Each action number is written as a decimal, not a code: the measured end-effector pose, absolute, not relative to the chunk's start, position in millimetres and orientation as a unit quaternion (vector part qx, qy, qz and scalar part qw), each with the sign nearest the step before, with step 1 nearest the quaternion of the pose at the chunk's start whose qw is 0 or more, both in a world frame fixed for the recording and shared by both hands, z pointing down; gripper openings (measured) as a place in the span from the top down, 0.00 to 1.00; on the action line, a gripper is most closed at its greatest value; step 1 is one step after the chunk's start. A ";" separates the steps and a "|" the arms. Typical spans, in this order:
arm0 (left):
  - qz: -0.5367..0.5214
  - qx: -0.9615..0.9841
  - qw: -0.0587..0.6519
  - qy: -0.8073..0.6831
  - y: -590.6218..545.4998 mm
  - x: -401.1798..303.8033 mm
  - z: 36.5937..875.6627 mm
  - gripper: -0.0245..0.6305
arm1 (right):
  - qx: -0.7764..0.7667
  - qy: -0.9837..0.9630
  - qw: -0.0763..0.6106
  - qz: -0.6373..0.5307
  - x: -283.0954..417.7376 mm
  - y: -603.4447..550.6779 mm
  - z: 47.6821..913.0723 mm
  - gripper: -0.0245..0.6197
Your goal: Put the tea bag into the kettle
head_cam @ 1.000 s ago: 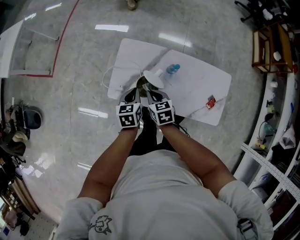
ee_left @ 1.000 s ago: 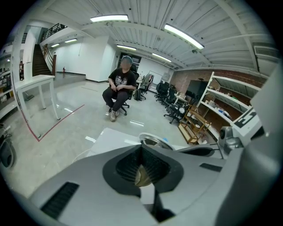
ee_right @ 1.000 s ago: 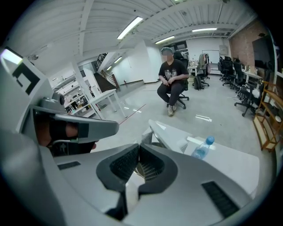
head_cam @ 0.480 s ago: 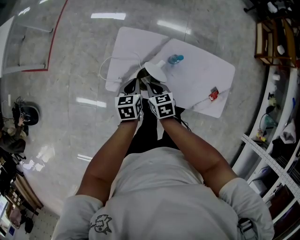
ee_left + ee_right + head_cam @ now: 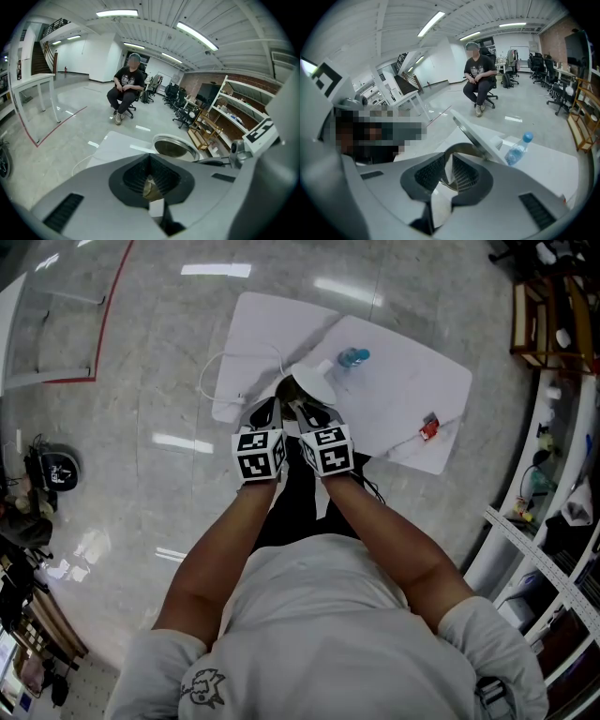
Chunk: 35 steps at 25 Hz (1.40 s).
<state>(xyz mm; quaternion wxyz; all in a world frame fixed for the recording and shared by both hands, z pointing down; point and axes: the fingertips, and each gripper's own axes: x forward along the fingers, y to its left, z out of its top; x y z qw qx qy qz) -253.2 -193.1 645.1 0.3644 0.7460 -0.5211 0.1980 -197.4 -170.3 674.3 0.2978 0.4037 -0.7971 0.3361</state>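
A kettle point(image 5: 284, 390) stands near the front edge of the white table point(image 5: 403, 404) with its lid point(image 5: 314, 388) tipped open. Both grippers hover side by side just over its mouth. My left gripper point(image 5: 265, 414) is shut on a tan tea bag point(image 5: 150, 186), and a white tag hangs below the pads; the kettle's open rim point(image 5: 172, 147) lies just ahead. My right gripper point(image 5: 306, 414) has just been opening. Its pads stand slightly apart with a white paper strip point(image 5: 448, 169) between them, above the kettle lid point(image 5: 480, 137).
A water bottle with a blue cap point(image 5: 347, 359) stands behind the kettle. A small red packet point(image 5: 427, 427) lies at the table's right end. A white cable point(image 5: 211, 385) loops off the left side. A person sits on a chair point(image 5: 125, 89) farther back. Shelves point(image 5: 544, 324) line the right.
Both grippers have sunk slightly toward the kettle's mouth, still side by side. Nothing on the table has moved.
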 end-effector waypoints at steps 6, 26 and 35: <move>0.197 0.748 0.364 -0.519 -191.1 -250.5 644.4 0.96 | 0.401 -0.802 0.293 0.333 -200.1 -168.7 670.3 0.89; 0.182 0.783 0.320 -0.501 -188.4 -222.5 589.4 0.96 | 0.420 -0.823 0.248 0.292 -187.3 -164.1 599.0 0.93; 0.161 0.818 0.285 -0.474 -199.5 -187.2 530.0 0.96 | 0.460 -0.822 0.188 0.278 -152.9 -179.5 531.1 0.95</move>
